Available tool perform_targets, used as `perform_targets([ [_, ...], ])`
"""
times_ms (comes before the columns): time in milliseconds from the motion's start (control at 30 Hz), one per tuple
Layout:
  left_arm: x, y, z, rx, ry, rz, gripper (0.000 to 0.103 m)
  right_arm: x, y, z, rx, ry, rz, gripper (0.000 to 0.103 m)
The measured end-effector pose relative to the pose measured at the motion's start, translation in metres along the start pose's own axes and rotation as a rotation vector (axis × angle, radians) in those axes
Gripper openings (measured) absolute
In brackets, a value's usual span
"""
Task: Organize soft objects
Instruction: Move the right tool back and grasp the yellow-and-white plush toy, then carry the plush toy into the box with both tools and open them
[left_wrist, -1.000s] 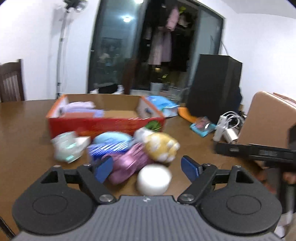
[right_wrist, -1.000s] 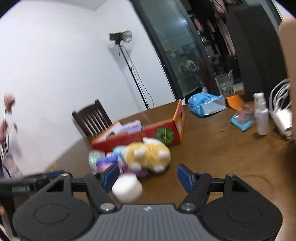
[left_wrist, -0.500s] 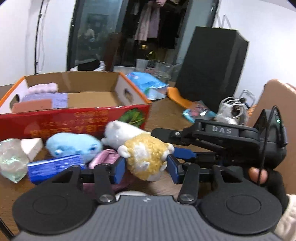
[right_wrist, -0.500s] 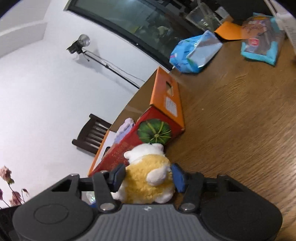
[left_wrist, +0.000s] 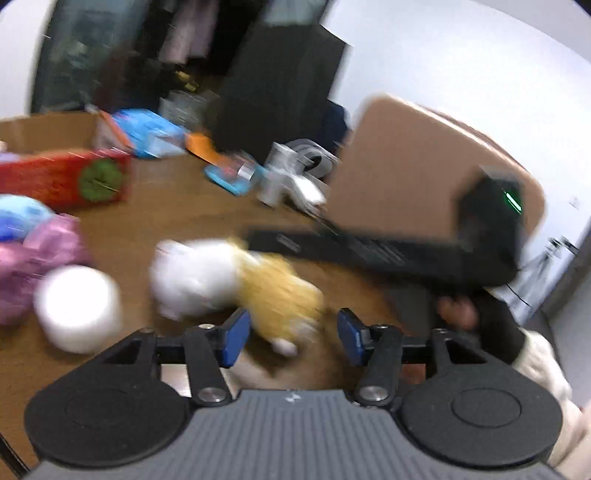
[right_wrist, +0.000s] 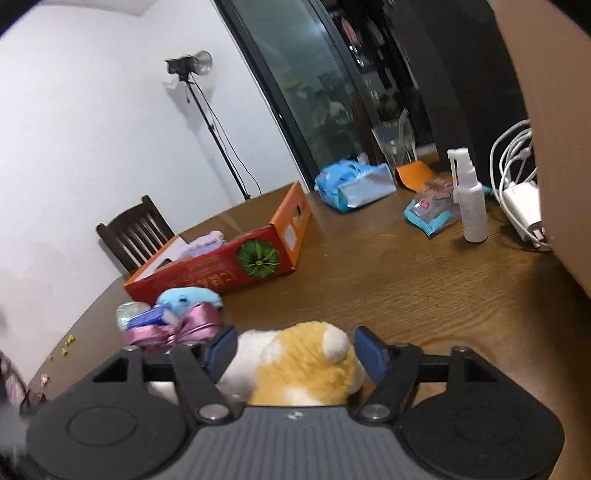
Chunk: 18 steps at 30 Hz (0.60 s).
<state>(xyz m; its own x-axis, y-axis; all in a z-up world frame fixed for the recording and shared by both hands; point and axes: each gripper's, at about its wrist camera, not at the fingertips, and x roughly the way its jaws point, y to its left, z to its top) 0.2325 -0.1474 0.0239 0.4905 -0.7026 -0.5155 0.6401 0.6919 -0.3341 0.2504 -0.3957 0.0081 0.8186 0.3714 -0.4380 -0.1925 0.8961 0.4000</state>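
Note:
A yellow-and-white plush toy sits between the pads of my right gripper, whose jaws are opening and barely touch it. In the blurred left wrist view the same plush toy lies on the table, its yellow end reaching between the pads of my left gripper, whose jaws are also opening, with a gap on the right. The right gripper's black body hangs just behind the toy. The red cardboard box holds purple soft items. A blue plush, a pink bow and a white roll lie in front of it.
On the brown table stand a white spray bottle, a blue wipes pack, a snack packet and white chargers with cables. A tan panel rises at the right. A dark chair stands behind the box.
Half a second ago both grippers squeezed the yellow plush; now both sets of jaws stand wider. The left view has swung right and down, and the right view looks more level again.

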Motion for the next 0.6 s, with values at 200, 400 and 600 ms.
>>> perform_targets([
  [200,-0.003,0.024,0.015,-0.034,-0.06,0.207,0.061,0.0,0.017,-0.013,-0.111,0.018,-0.111,0.077],
  [400,0.023,0.018,0.018,-0.013,-0.033,0.179,0.067,-0.012,0.019,-0.037,-0.138,0.061,-0.07,0.048],
  [600,0.046,0.025,0.005,-0.043,0.037,0.144,0.063,-0.036,0.016,-0.045,-0.16,0.023,-0.101,0.054],
])
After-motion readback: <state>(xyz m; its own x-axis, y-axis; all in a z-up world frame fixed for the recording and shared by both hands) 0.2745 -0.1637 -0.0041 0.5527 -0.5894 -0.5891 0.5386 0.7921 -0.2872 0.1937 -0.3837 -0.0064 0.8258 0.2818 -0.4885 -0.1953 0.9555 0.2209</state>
